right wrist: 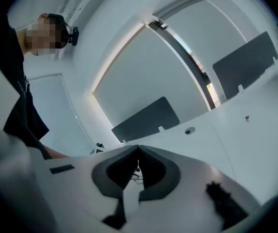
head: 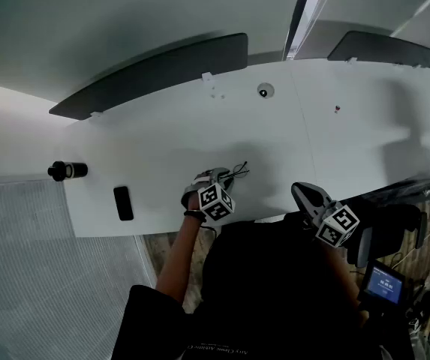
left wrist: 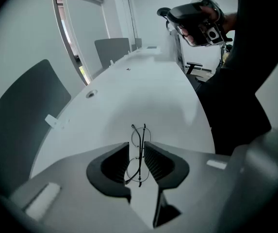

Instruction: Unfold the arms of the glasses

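Long white table w/ grey dividers along its far edge; pale office walls beyond. We see the wire glasses near the table's front edge, folded, long axis running straight away along the left gripper, one lens past its tips. Its jaws, nearly closed, pinch the frame's middle. Right gripper is apart to the right, jaws together, holding nothing.

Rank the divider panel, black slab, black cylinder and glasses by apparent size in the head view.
Divider panel: largest by far.
Black slab and black cylinder: look alike, unranked.
Glasses: smallest showing, but partly hidden by the left tongs gripping them.
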The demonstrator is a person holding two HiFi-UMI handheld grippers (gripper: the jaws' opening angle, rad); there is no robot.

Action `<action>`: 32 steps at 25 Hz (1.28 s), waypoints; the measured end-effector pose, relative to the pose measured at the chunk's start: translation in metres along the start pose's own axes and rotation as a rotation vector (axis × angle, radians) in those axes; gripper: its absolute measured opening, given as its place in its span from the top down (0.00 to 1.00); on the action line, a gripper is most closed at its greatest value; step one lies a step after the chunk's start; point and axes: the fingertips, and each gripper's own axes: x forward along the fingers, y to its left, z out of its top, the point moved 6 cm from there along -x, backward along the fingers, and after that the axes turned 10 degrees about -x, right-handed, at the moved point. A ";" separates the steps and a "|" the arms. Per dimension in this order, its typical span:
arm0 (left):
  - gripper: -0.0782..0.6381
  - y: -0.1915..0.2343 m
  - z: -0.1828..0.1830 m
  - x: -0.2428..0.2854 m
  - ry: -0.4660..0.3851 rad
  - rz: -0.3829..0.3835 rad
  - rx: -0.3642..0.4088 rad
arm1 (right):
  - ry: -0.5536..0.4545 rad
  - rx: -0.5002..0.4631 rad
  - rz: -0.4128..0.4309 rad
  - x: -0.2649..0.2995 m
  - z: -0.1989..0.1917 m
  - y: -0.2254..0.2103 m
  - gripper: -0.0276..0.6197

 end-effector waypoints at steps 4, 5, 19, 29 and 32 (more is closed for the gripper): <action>0.75 0.002 -0.003 0.011 0.034 -0.012 -0.001 | -0.008 0.026 -0.018 0.001 -0.004 -0.006 0.95; 0.75 0.002 -0.004 0.013 0.043 -0.014 -0.002 | -0.004 0.026 -0.016 0.001 -0.004 -0.006 0.95; 0.75 -0.002 -0.007 0.039 0.137 -0.079 0.032 | 0.013 0.052 -0.030 0.001 -0.010 -0.014 0.95; 0.78 0.000 -0.016 0.046 0.178 -0.081 0.069 | 0.011 0.054 -0.027 0.008 -0.009 -0.009 0.95; 0.87 0.004 -0.017 0.042 0.180 -0.063 0.081 | 0.012 0.063 -0.023 0.010 -0.008 -0.007 0.95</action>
